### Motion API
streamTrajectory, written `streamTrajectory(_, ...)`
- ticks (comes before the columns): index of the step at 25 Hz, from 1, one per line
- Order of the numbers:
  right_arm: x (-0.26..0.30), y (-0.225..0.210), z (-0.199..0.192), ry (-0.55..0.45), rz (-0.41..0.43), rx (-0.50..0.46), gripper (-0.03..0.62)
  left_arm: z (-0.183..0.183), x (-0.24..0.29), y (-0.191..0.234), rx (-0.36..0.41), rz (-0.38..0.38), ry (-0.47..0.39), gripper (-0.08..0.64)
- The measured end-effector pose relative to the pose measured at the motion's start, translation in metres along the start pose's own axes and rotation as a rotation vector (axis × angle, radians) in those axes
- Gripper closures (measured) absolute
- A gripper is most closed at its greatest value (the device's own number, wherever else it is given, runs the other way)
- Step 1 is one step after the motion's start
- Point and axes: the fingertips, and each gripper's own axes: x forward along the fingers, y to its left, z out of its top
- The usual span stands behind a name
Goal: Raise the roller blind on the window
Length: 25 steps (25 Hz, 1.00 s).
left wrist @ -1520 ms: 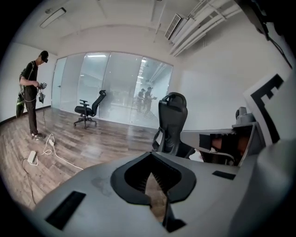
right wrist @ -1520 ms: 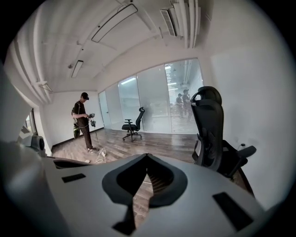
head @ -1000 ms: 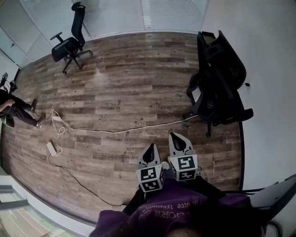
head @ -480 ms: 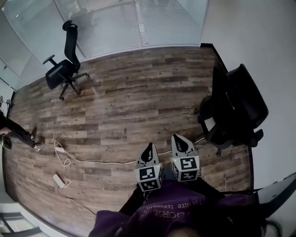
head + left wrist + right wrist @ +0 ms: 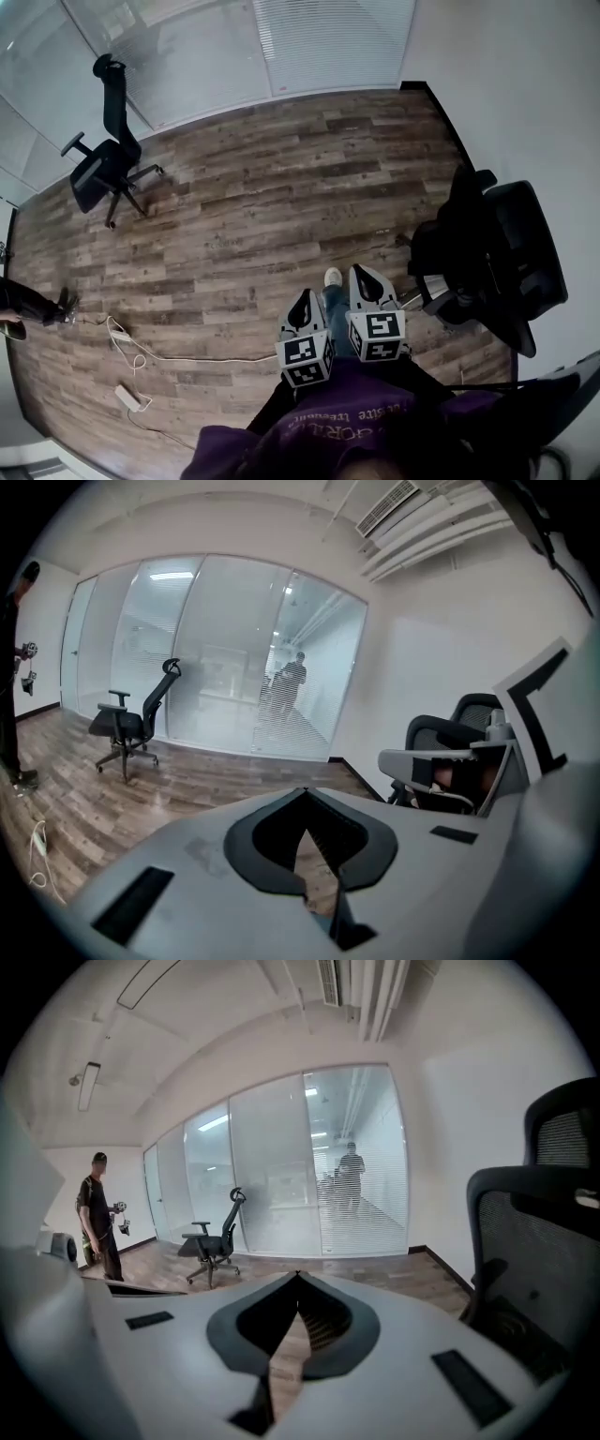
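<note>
Jaws together and empty on left tool (image 5: pixel 304 300) and right tool (image 5: pixel 362 278), side by side above wooden floor (image 5: pixel 272 206), facing blind (image 5: pixel 333 37).

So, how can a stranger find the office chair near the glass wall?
Start at the glass wall at the far end of the wooden floor. A black office chair with a headrest stands before its left part. Unlike the black chairs crowded by the white wall on the right, it stands alone.

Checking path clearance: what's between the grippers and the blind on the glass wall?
Head view: bare wood floor up to the blind, plus the person's shoe beside the right gripper. The office chair stands off left, black chairs off right.
</note>
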Motion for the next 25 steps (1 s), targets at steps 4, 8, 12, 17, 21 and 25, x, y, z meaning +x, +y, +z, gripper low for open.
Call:
streamTrajectory(4,0.089,-0.046,0.057,-0.016,-0.005,-0.007,0.594,0.062,0.099,0.001,0.031,-0.032,0.000,0.560)
streamTrajectory(8,0.162,-0.092,0.111,-0.033,-0.019,-0.027,0.594,0.133,0.182,-0.005,0.051,-0.049,-0.045,0.560)
streamTrajectory(12,0.216,-0.121,0.136,-0.029,-0.018,-0.004,0.594,0.159,0.236,0.000,0.040,-0.031,-0.020,0.560)
streamTrajectory(17,0.270,-0.141,0.152,-0.006,-0.019,0.027,0.594,0.198,0.294,0.033,0.031,0.036,-0.030,0.560)
streamTrajectory(21,0.332,-0.164,0.174,0.000,-0.051,0.039,0.594,0.233,0.357,0.050,0.053,0.017,-0.044,0.560)
streamTrajectory(25,0.413,-0.175,0.206,0.004,-0.060,0.029,0.594,0.267,0.432,0.078,0.043,-0.005,-0.027,0.560)
